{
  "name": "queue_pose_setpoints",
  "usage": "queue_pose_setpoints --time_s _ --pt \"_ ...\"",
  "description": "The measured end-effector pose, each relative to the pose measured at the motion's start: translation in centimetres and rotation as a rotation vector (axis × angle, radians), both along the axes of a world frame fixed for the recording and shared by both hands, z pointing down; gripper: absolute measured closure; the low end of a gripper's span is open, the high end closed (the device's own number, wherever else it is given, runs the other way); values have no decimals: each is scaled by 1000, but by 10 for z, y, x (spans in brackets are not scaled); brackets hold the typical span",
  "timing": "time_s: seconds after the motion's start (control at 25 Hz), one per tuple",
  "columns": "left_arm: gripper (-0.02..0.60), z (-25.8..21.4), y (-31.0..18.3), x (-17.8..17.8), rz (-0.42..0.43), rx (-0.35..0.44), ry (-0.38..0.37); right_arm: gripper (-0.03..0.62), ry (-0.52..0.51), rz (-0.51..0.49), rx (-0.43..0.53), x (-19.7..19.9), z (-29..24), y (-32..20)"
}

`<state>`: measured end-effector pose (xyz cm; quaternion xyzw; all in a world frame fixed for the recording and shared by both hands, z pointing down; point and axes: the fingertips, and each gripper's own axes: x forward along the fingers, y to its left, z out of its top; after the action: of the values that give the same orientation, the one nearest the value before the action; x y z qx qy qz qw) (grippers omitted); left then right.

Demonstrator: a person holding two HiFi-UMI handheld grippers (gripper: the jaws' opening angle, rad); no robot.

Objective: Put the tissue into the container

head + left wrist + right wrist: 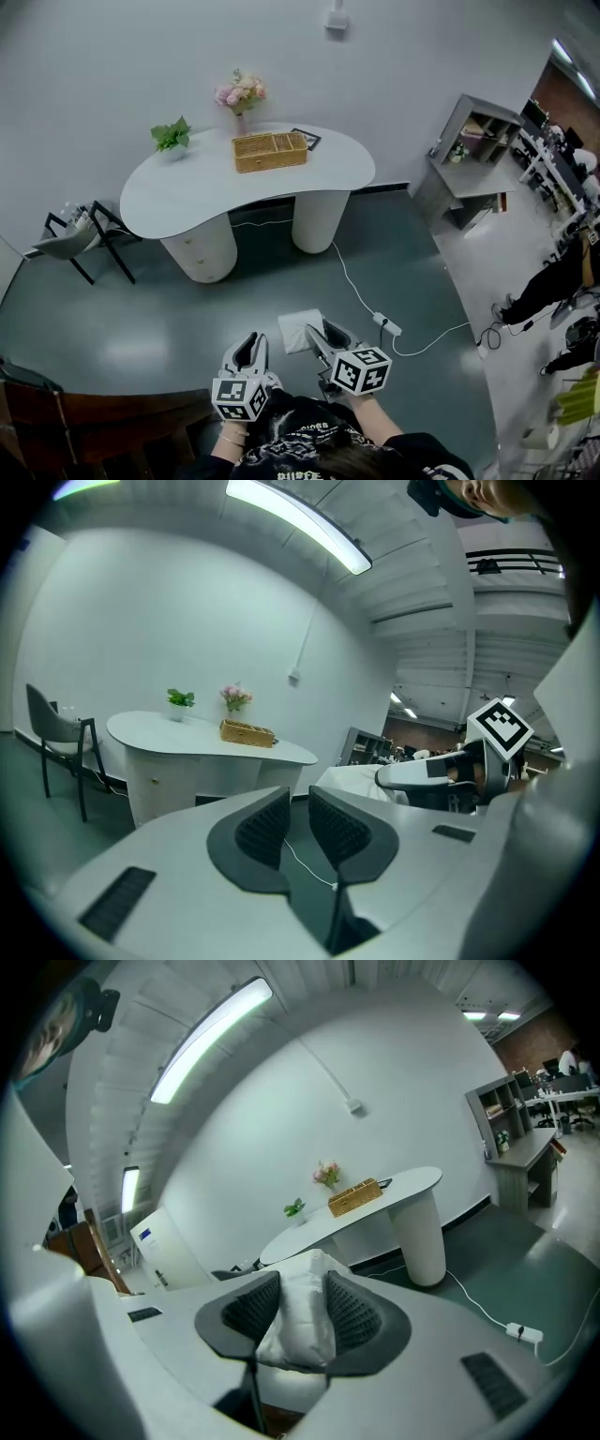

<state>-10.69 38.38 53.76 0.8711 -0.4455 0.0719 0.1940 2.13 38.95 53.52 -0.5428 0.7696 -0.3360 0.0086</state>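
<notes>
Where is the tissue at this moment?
The tissue is clamped between the jaws of the right gripper, low in the head view's centre, far from the wicker container on the white table.

Between the right gripper point(320, 332) jaws: tissue point(294, 332). Just left of it, left gripper point(249, 349). Well ahead of both, table point(187, 192), with container point(270, 151) on top (plant point(171, 136) left of it, flowers point(240, 94) behind). Right of the right gripper, on the floor point(141, 319), power strip point(387, 324).

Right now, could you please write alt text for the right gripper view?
The right tongs grip a white tissue between dark ribbed pads. Beyond, a curved white table carries a wicker basket, pink flowers and a small plant.
</notes>
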Motion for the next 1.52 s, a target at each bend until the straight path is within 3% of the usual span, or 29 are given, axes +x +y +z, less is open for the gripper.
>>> queue_pose_setpoints --time_s 0.36,0.76,1.12,1.52 --pt "506 1 -62 -37 14 46 4 414 57 29 35 -31 1 -47" --pt "510 14 -79 -54 -28 13 5 414 67 -5 19 -54 8 -70" --pt "509 28 -105 -27 -74 4 -23 414 56 -56 19 -29 25 -106" --pt "509 30 -171 44 -123 -27 -27 414 48 -110 23 42 20 -191"
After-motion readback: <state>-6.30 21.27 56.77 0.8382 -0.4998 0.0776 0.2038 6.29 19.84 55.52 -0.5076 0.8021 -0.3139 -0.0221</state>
